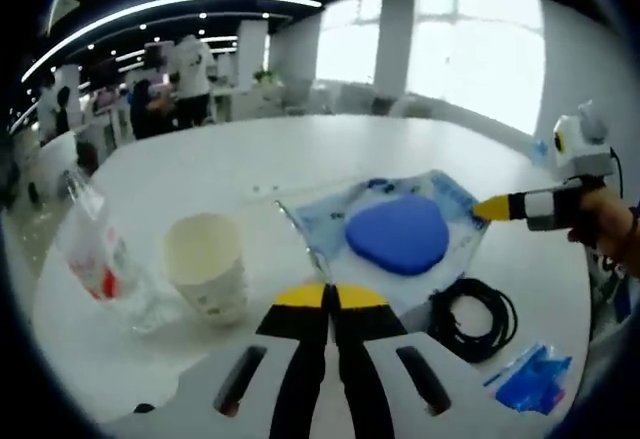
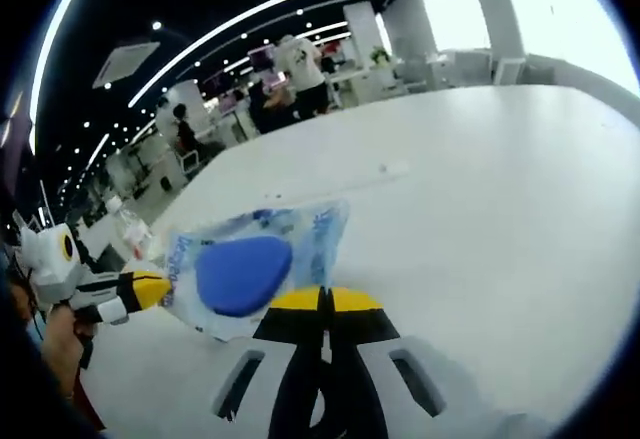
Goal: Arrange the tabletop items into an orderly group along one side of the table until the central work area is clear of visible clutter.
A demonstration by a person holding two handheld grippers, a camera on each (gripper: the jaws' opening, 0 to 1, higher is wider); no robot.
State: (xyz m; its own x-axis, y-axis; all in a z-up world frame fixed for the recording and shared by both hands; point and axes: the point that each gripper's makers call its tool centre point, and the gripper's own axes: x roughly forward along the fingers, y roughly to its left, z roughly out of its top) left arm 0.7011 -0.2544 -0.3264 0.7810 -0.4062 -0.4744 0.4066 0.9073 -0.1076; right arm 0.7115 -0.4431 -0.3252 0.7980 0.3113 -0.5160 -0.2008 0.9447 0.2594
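Note:
A clear plastic bag [image 1: 440, 199] with blue print holds a flat blue pad [image 1: 398, 234] and lies in the middle of the white table [image 1: 250, 154]. My left gripper [image 1: 325, 294] has its yellow-tipped jaws shut, and the bag's near corner runs into them. My right gripper [image 1: 490, 207], held by a hand, comes in from the right with its tip at the bag's far edge. In the right gripper view the same bag [image 2: 300, 234] and blue pad [image 2: 243, 274] lie just ahead of my shut right gripper [image 2: 325, 299]. The left gripper [image 2: 145, 289] touches its opposite edge.
A paper cup [image 1: 207, 264] stands left of my left jaws, and a clear bottle [image 1: 95, 249] with a red label leans beyond it. A coiled black cable [image 1: 475, 319] and a blue packet [image 1: 535, 379] lie at the right. People stand by desks [image 1: 180, 84] at the back.

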